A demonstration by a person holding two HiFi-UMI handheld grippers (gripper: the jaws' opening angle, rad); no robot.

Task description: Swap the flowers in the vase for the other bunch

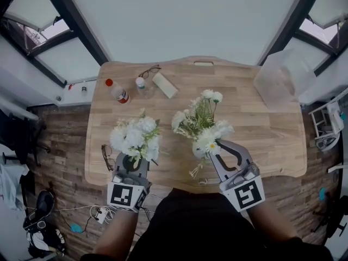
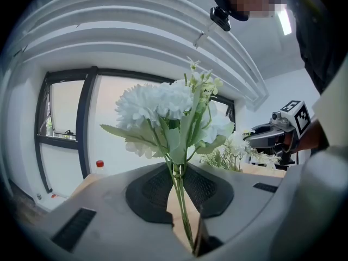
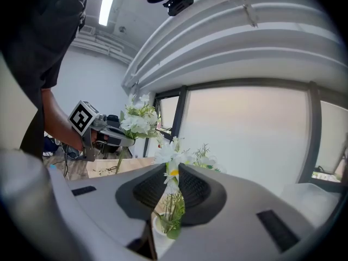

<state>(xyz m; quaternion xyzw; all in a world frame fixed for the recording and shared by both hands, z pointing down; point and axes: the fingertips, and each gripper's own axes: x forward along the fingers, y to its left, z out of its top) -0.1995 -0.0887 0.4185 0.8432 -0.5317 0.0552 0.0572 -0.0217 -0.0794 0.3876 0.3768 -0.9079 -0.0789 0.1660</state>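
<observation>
The white bunch (image 1: 135,137) is clamped in the jaws of our left gripper (image 1: 133,159), the daisy bunch (image 1: 202,121) in those of our right gripper (image 1: 216,150)

Left gripper (image 1: 133,159), right gripper (image 1: 222,148): grey shells, black-white marker cubes (image 1: 124,194); black shirt (image 1: 185,227).

A wooden counter (image 1: 261,135) stands on a brown wood floor (image 1: 60,145). At the back of the counter are a bottle with a red cap (image 1: 117,91), a small bottle with a white cap (image 1: 141,85), a pair of glasses (image 1: 149,71) and a white block (image 1: 165,85). A clear plastic box (image 1: 280,78) sits at the back right corner. Another pair of glasses (image 1: 107,156) lies by the left edge. A white plug strip (image 1: 100,215) with wires lies on the floor.
</observation>
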